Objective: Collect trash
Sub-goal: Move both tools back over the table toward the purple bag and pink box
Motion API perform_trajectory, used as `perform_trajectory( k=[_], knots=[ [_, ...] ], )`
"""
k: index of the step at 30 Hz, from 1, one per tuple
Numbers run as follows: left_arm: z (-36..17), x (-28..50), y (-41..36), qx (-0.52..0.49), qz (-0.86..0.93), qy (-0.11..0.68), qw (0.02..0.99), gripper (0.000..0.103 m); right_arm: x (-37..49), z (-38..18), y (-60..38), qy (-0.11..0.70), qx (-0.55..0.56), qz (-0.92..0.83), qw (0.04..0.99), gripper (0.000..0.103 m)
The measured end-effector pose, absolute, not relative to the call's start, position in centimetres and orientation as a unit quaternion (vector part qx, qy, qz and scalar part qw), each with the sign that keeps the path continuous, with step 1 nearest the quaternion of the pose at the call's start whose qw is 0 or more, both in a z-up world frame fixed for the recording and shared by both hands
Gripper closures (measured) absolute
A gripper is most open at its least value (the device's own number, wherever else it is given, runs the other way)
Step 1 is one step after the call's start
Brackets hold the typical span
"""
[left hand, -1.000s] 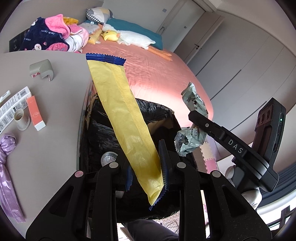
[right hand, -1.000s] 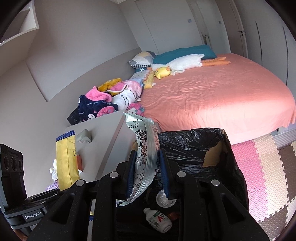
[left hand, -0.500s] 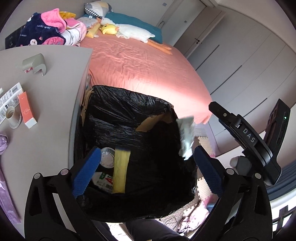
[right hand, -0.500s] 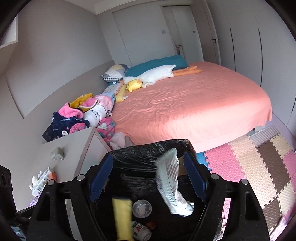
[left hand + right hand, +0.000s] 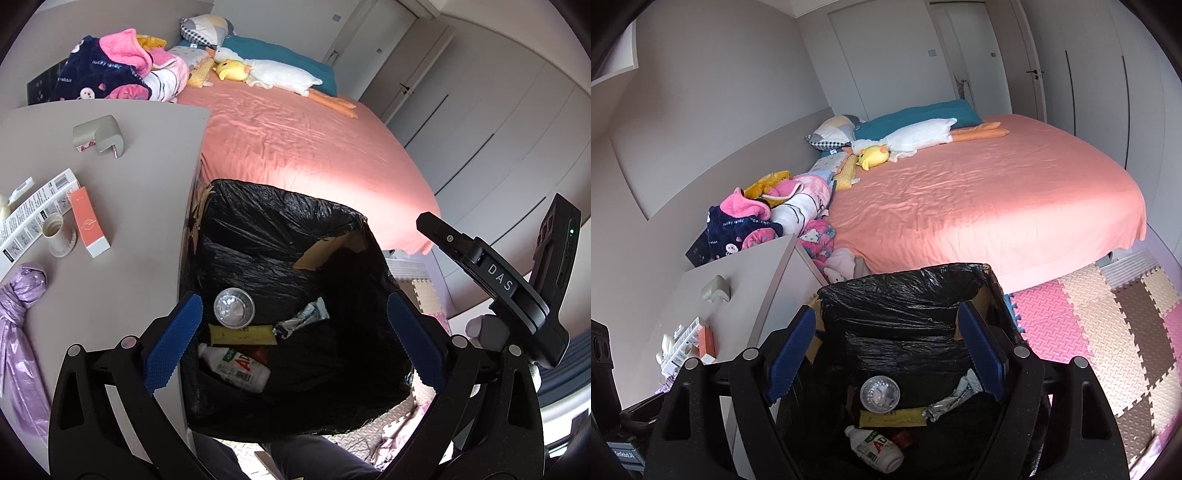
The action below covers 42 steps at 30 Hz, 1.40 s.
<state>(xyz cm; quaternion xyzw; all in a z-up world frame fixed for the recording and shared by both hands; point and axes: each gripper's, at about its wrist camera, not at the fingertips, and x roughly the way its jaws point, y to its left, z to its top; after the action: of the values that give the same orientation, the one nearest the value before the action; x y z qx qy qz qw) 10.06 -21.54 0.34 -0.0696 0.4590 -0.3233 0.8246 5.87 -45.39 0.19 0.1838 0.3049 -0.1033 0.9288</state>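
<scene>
Lying on the grey table at the left: a purple bag, an orange box and a small cup. Next, the left gripper hangs over the black-lined bin, blue fingers spread wide, nothing between them. Down inside sit a clear lid, the yellow wrapper, the silver wrapper and a white bottle. Over to the right gripper: jaws apart too, empty, above that same trash.

The grey table bears an orange box, a cardboard tube and a purple bag.
</scene>
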Motion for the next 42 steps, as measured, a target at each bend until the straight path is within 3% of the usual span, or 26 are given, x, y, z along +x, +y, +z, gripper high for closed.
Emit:
perform_trajectory(
  k=[42],
  knots=[
    [-1.1, 11.3, -8.0, -0.08, -0.183, 0.445, 0.873, 0.007, 11.5, -1.5, -32.5, 0.357, 0.122, 0.039, 0.925, 0.023]
  ],
)
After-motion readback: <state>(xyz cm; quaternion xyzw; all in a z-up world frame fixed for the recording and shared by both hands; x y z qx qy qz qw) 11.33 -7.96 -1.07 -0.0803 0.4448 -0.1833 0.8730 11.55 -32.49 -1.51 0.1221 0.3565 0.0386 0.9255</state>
